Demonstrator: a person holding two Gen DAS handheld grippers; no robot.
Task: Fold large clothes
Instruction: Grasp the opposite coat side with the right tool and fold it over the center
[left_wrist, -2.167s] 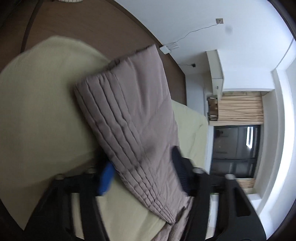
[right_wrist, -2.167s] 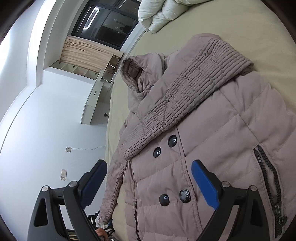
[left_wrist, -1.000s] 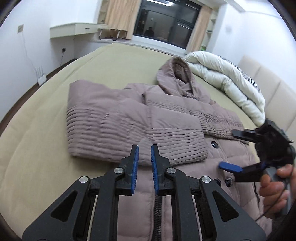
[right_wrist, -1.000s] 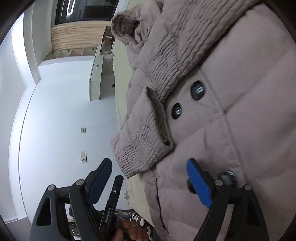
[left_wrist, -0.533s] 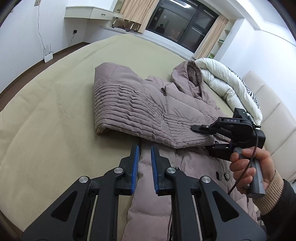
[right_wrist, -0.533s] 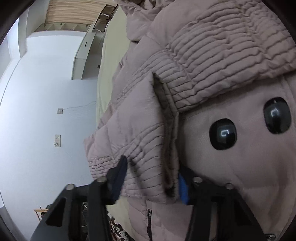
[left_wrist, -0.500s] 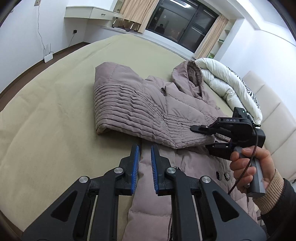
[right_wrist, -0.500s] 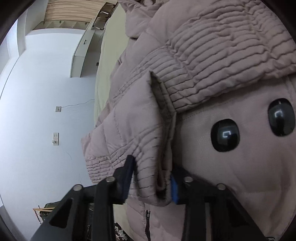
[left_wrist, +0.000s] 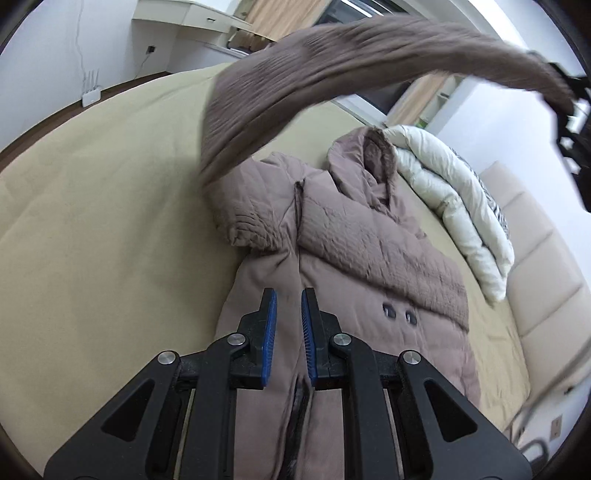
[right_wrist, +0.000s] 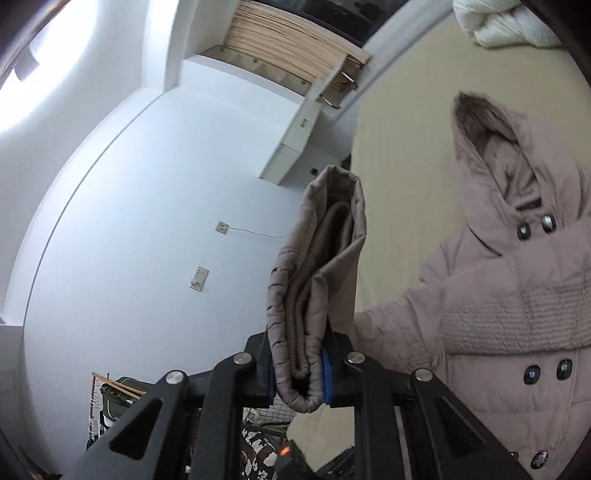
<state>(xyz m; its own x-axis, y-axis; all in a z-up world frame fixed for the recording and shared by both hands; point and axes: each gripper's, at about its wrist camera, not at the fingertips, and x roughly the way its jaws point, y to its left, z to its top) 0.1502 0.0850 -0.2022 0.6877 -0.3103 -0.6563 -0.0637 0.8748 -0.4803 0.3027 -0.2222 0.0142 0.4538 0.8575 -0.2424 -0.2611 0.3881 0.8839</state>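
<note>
A: Taking the bed as the landmark, which way does the coat run?

B: It lies flat on the bed, front side up. Its long axis runs from the hem, nearest the left gripper, away to the hood, which points at the far side of the bed next to the white duvet.

A: And going left to right?

B: On the left is bare beige bedding. Then one sleeve rises off the bed from the coat's shoulder and arches up and across to the upper right, blurred. Its cuff is clamped in the right gripper, whose jaws are closing on it; the ribbed inner cuff shows between the blue pads. The other sleeve lies folded across the chest, slanting toward the right.

A: How does the coat look?

B: Dusty mauve, padded and quilted, with stitched ribbing on the sleeves, pairs of dark buttons on the front, a dark zip down the middle and a fur-edged hood.

A: The left gripper?

B: Clenched to a narrow gap with nothing between the pads, hanging over the coat's lower front, in line with the zip.
</note>
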